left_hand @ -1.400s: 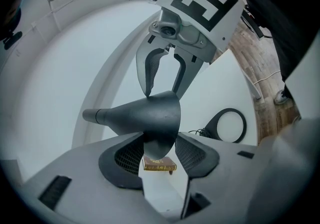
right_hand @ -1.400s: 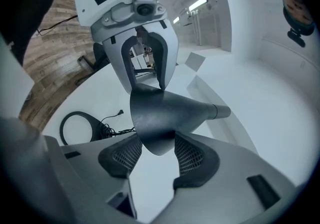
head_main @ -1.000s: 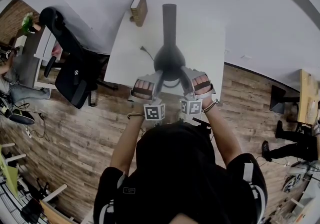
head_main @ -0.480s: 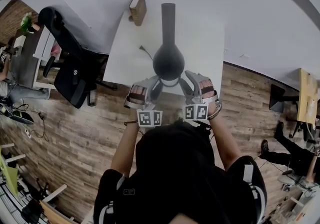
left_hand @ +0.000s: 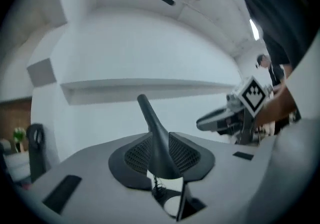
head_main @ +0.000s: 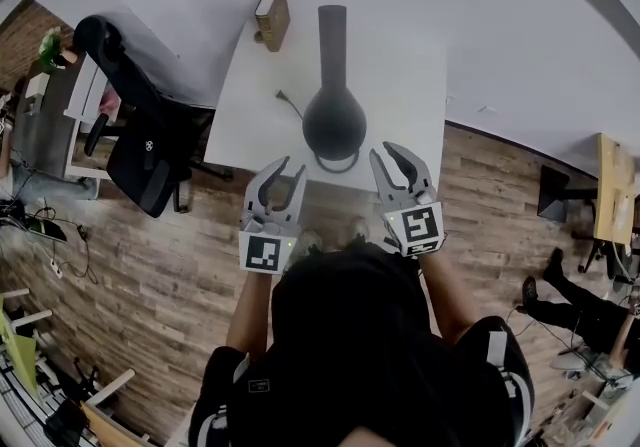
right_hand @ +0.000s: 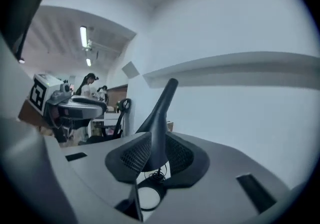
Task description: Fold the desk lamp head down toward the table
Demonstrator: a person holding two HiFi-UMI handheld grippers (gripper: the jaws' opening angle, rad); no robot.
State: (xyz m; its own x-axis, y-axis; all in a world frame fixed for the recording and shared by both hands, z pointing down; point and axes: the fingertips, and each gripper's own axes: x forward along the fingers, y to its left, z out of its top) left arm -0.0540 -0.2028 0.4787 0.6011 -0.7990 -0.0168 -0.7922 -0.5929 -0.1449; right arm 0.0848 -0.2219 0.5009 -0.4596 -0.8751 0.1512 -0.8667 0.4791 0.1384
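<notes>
On the white table (head_main: 400,85) in front of you stands one black desk lamp (head_main: 333,120). Its round head is close to the near edge, and its thin arm runs away toward the wall (head_main: 500,25). One thin cable (head_main: 290,103) lies on the table at the left of the lamp. One wooden box (head_main: 272,15) sits at the far left corner, well apart from the lamp.

You hold two grippers, both off the lamp and just before the table edge. Your left gripper (head_main: 285,172) and your right gripper (head_main: 388,157) each have the jaws partly apart. The jaws have just been closing, and they press on nothing. In both gripper views the lamp shows ahead between the jaws, not touched. Each gripper carries one cube with black-and-white square patterns: left marker cube (head_main: 263,253), right marker cube (head_main: 420,225).

One black office chair (head_main: 140,125) stands at the left of the table on the brown plank floor (head_main: 150,275). Its small white logo is too small to read. One wooden desk (head_main: 615,190) is at the right edge of the room.
</notes>
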